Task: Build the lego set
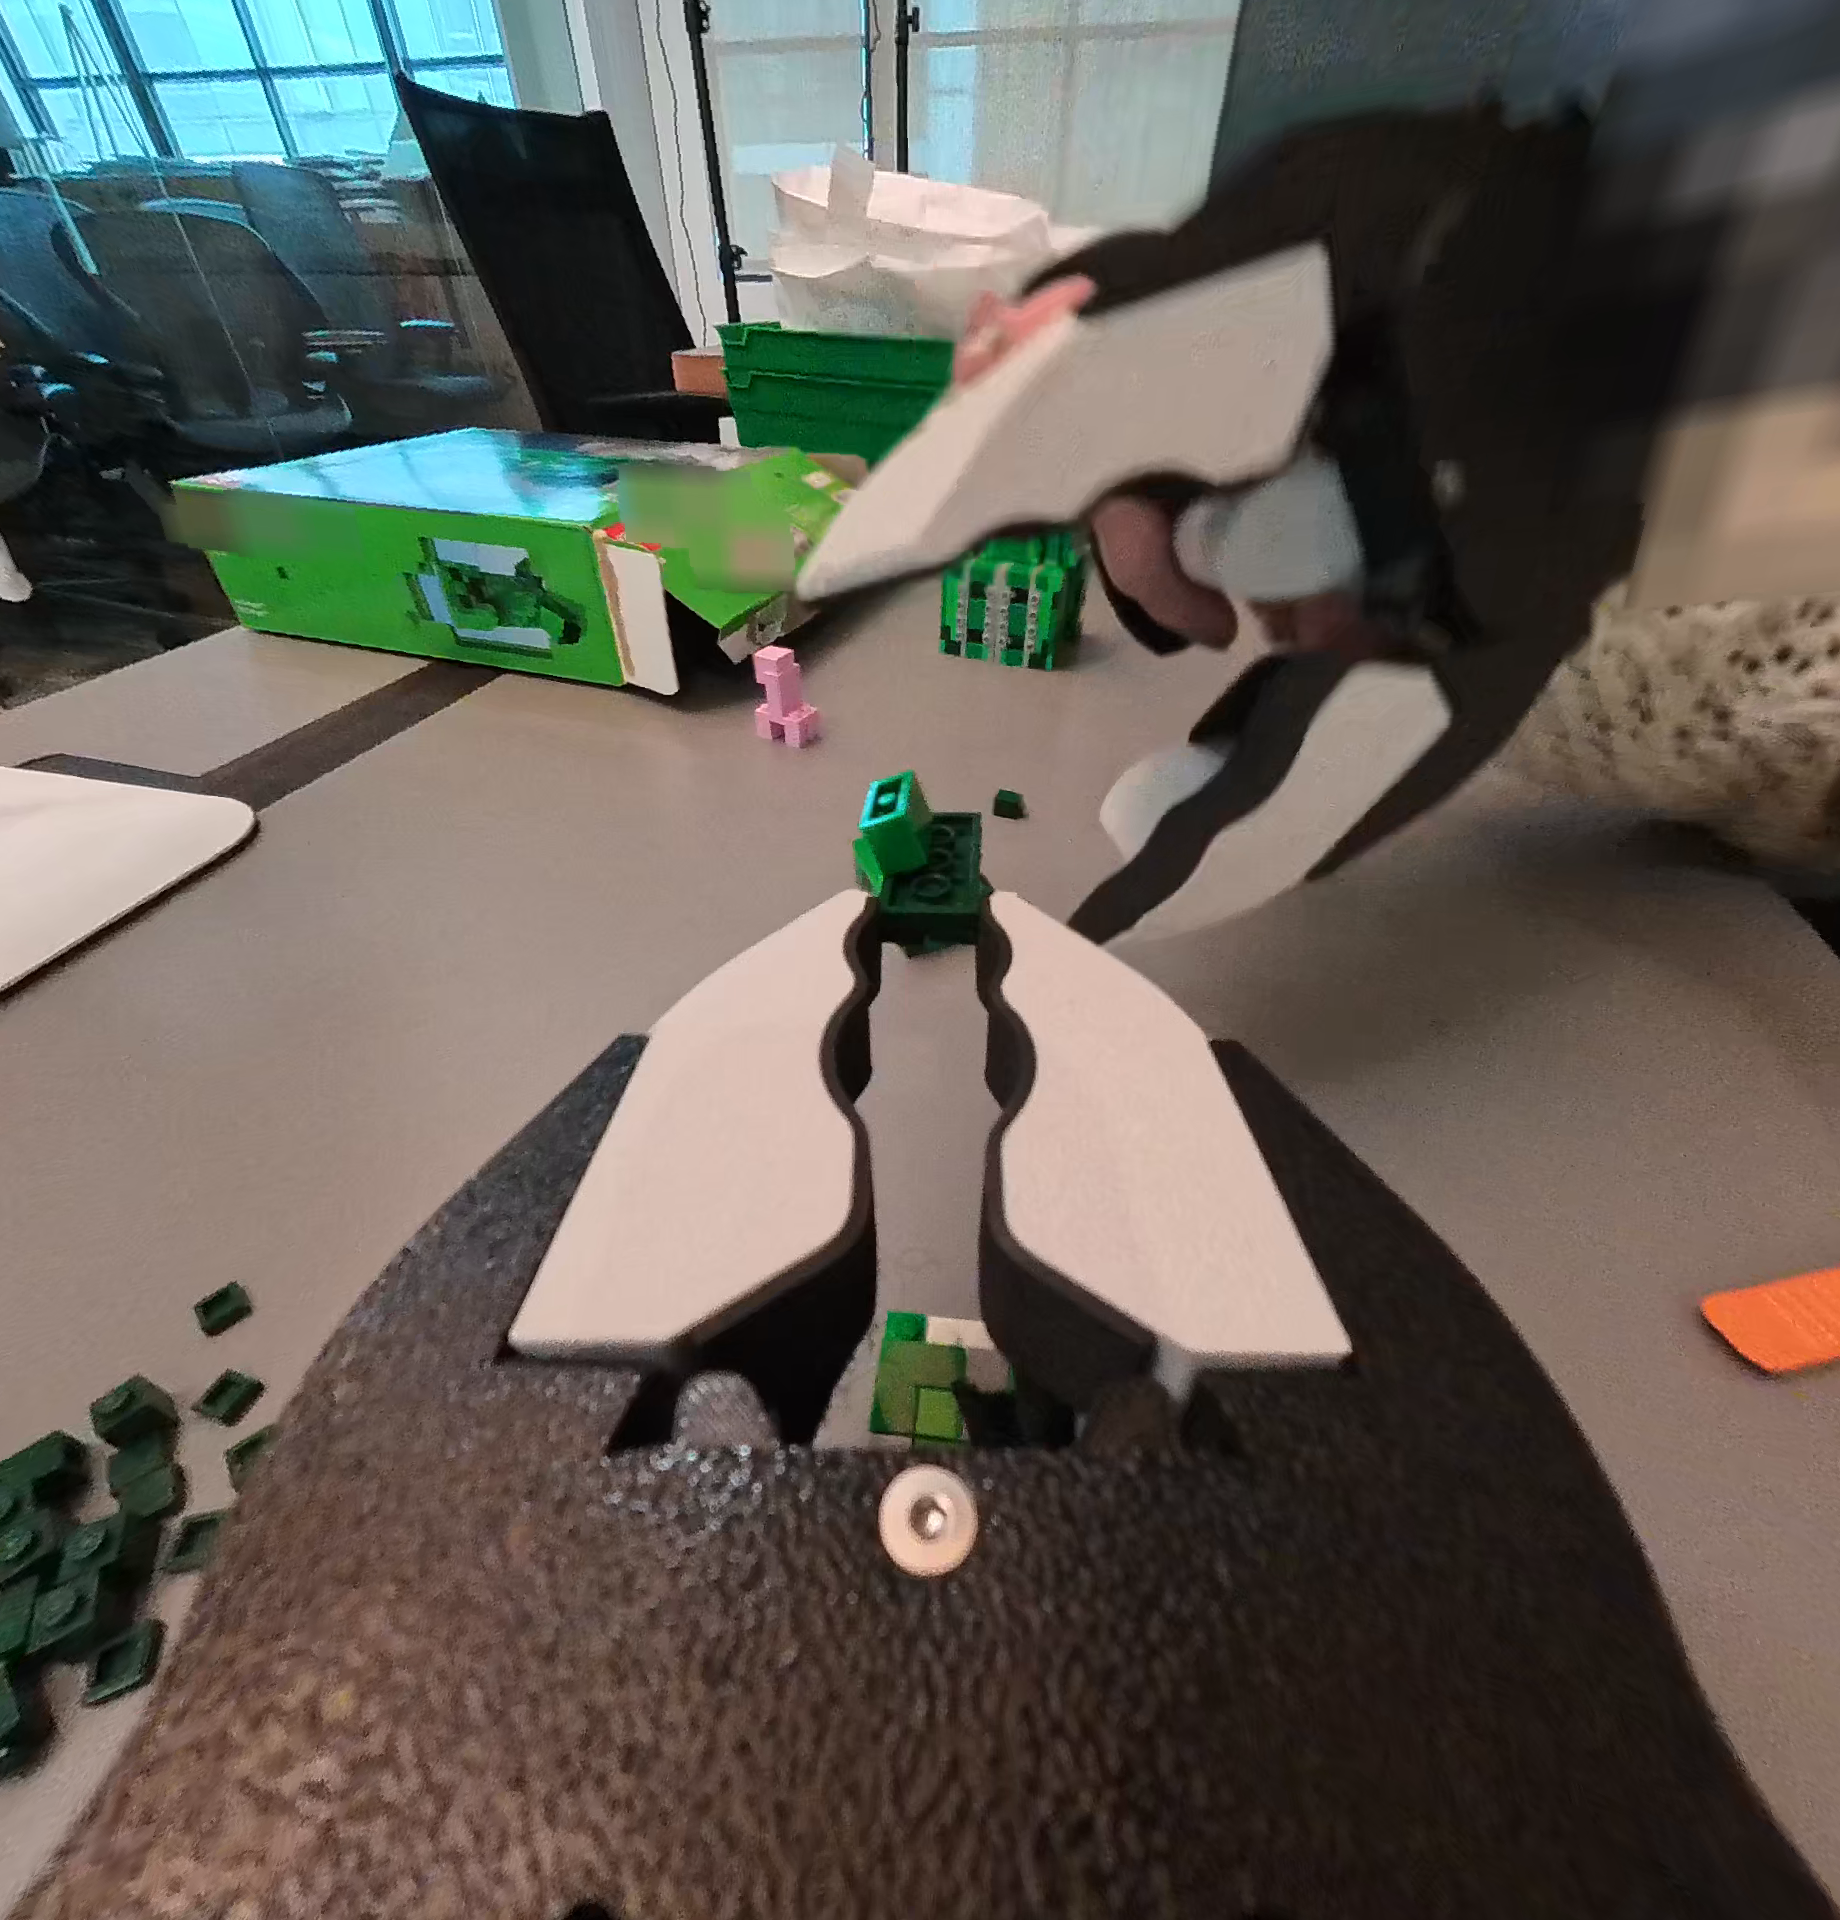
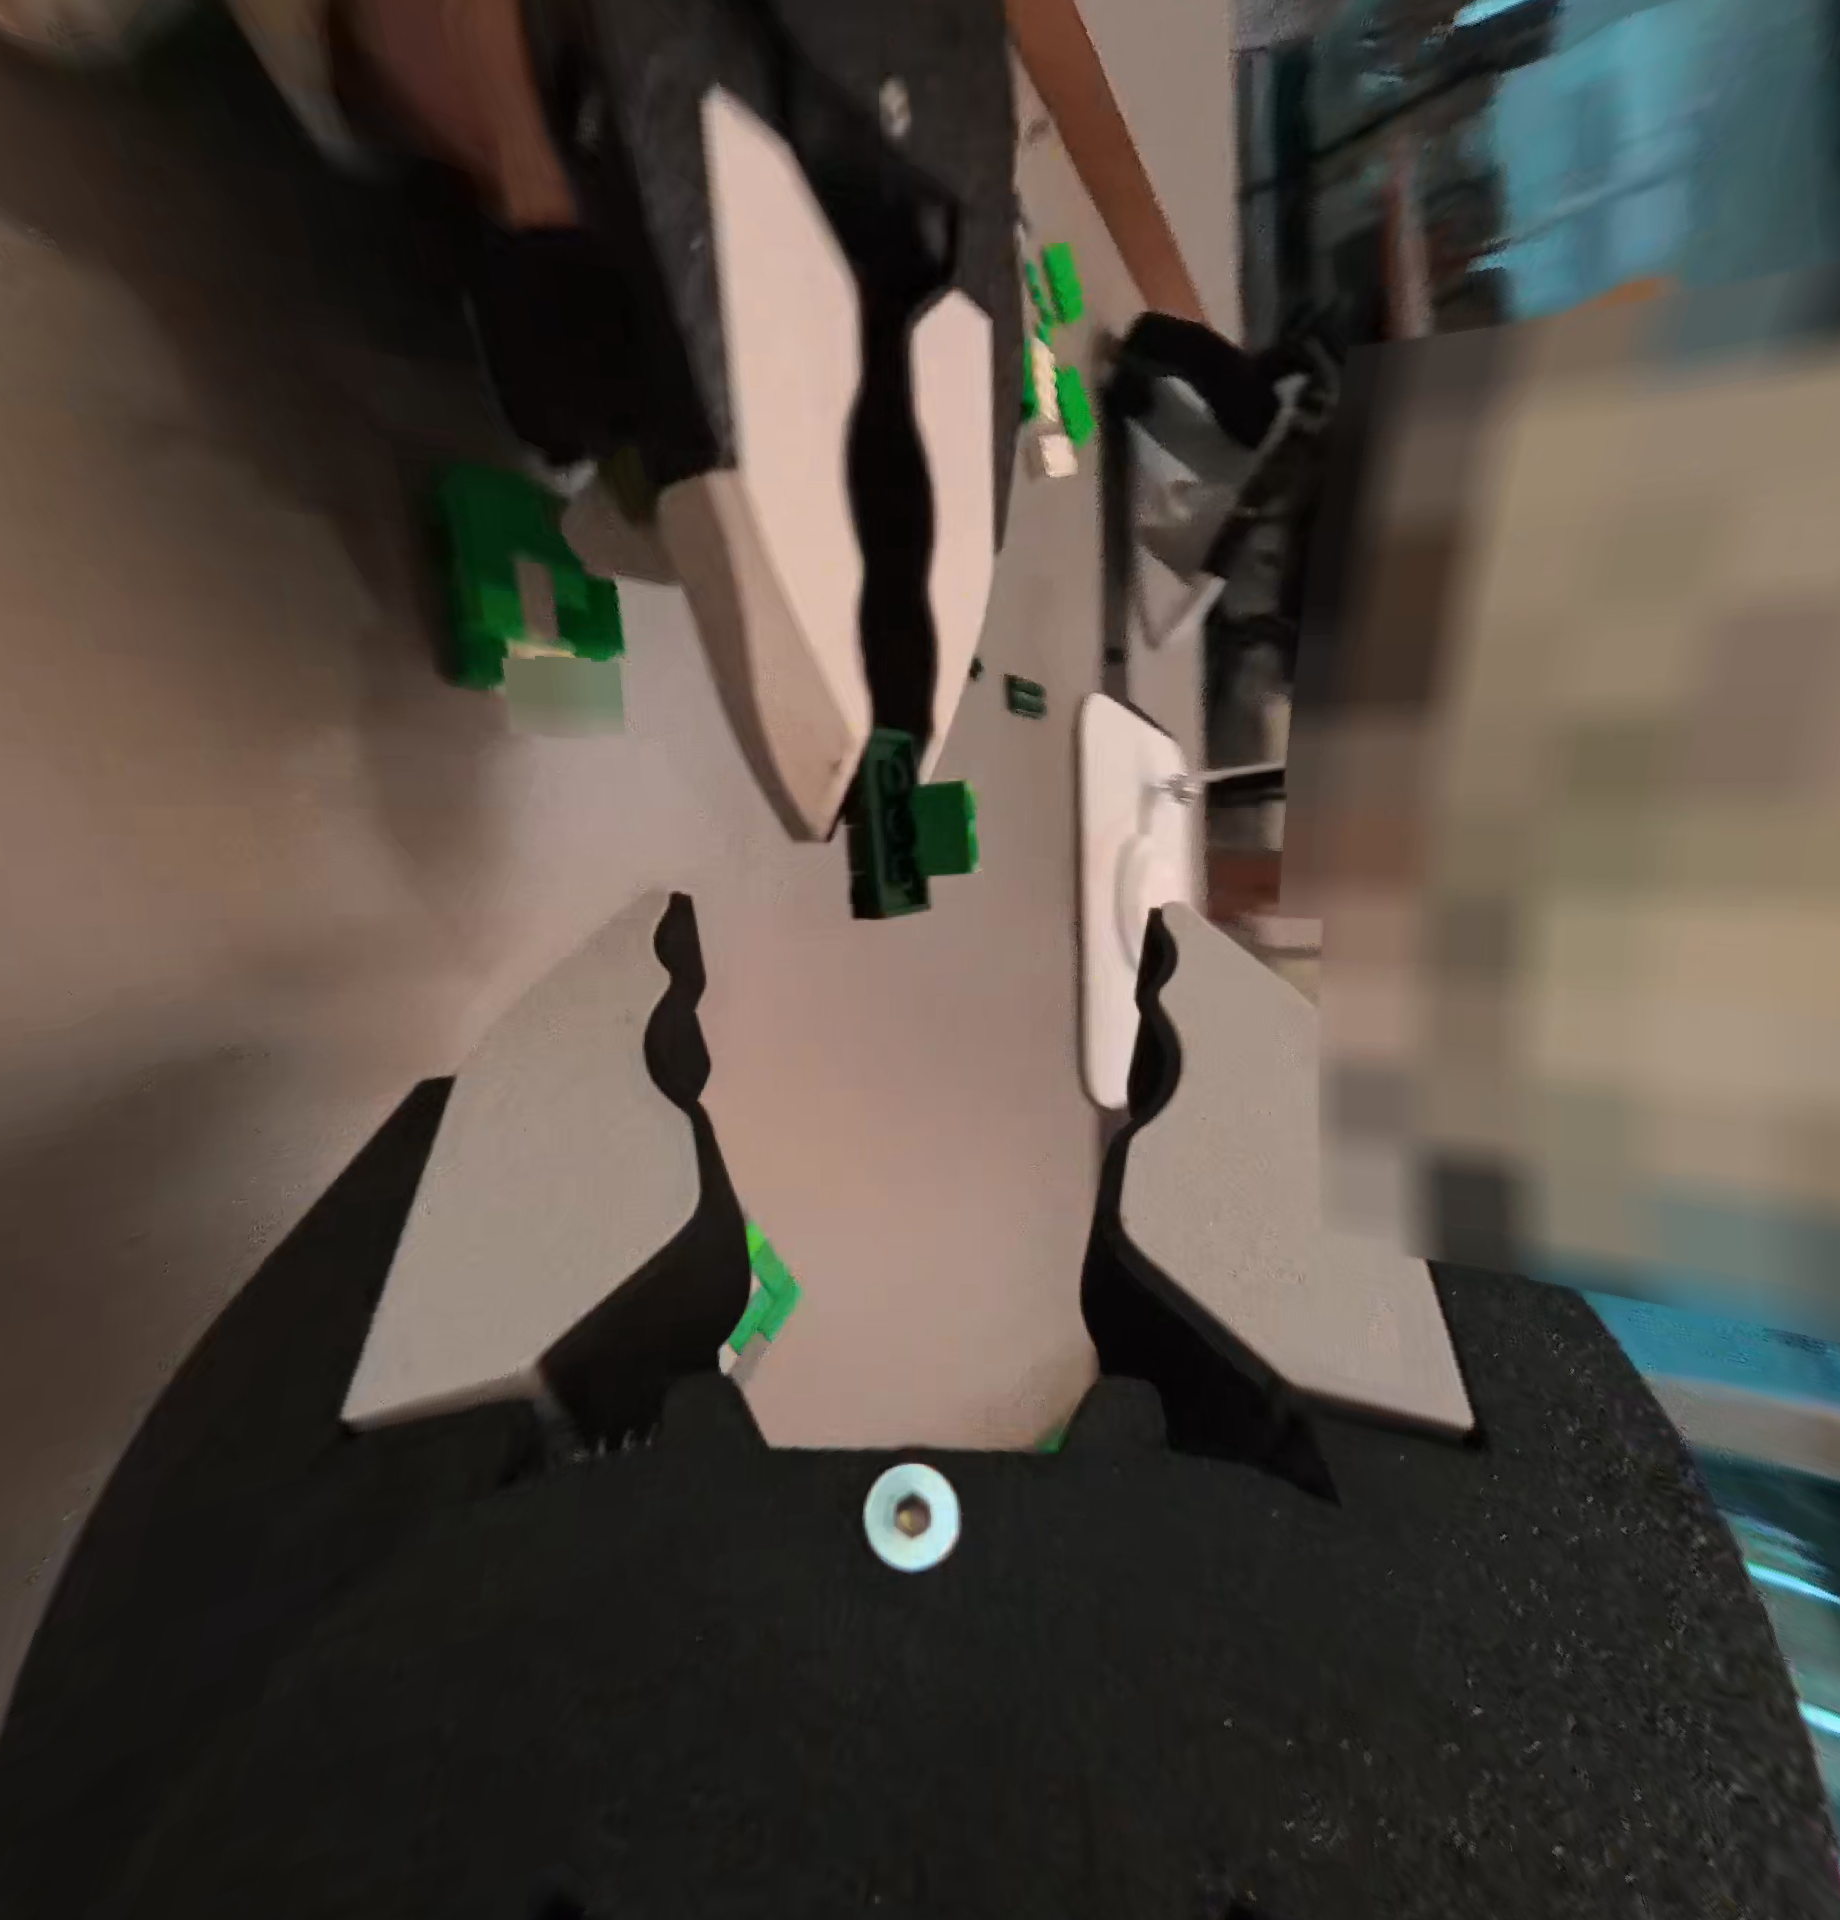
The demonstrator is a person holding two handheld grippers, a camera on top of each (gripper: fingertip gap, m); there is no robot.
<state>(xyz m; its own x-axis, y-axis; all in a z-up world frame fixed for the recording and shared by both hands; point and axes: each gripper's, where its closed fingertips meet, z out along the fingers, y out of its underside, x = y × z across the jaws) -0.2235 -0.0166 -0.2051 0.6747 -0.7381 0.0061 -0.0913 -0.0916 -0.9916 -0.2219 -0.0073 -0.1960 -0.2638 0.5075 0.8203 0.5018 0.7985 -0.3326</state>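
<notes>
My left gripper (image 1: 931, 912) is shut on a dark green lego plate (image 1: 937, 883) and holds it just above the grey table (image 1: 480, 987). A lighter green brick (image 1: 895, 831) sits tilted on that plate. My right gripper (image 1: 942, 758) hovers to the right of it, open and empty, and is blurred. In the right wrist view, the right gripper (image 2: 916, 909) is open just short of the dark green plate (image 2: 888, 831) and the light green brick (image 2: 945, 826), which the left gripper (image 2: 885, 774) pinches.
A green lego box (image 1: 428, 561), a pink figure (image 1: 784, 698) and a built green block (image 1: 1011, 597) stand at the back. Loose dark green pieces (image 1: 64, 1538) lie near left. A white pad (image 1: 74, 862) lies left, an orange strip (image 1: 1799, 1314) right. A small green build (image 1: 931, 1382) sits under my left gripper.
</notes>
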